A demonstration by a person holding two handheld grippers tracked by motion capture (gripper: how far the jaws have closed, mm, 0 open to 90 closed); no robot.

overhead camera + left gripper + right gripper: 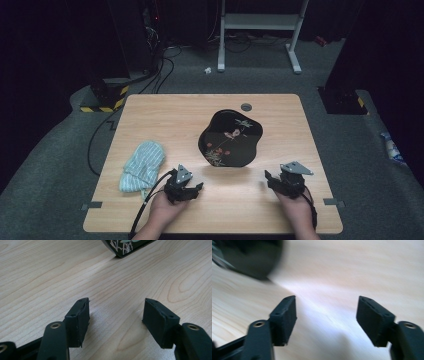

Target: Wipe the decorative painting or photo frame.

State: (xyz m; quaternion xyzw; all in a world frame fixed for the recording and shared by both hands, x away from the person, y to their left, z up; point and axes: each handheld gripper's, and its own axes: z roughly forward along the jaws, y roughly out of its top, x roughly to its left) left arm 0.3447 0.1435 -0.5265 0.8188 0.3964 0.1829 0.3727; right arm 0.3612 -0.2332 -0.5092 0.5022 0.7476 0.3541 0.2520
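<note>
A black lacquer tray (231, 139) with painted flowers lies at the middle of the wooden table (165, 115). A striped pale-green cloth (142, 165) lies crumpled at the left. My left gripper (192, 188) sits near the front edge, between cloth and tray, open with bare wood between its jaws (116, 312); the tray's edge (130, 247) shows ahead of it. My right gripper (272, 181) is at the front right, below the tray, open and empty (327, 312). The dark tray (249, 257) is blurred at the upper left of the right gripper view.
A small grey disc (246, 106) is set in the table near its far edge. Beyond the table are a white metal stand (260, 22), cables on the grey floor (160, 75) and a yellow-black striped block (107, 97).
</note>
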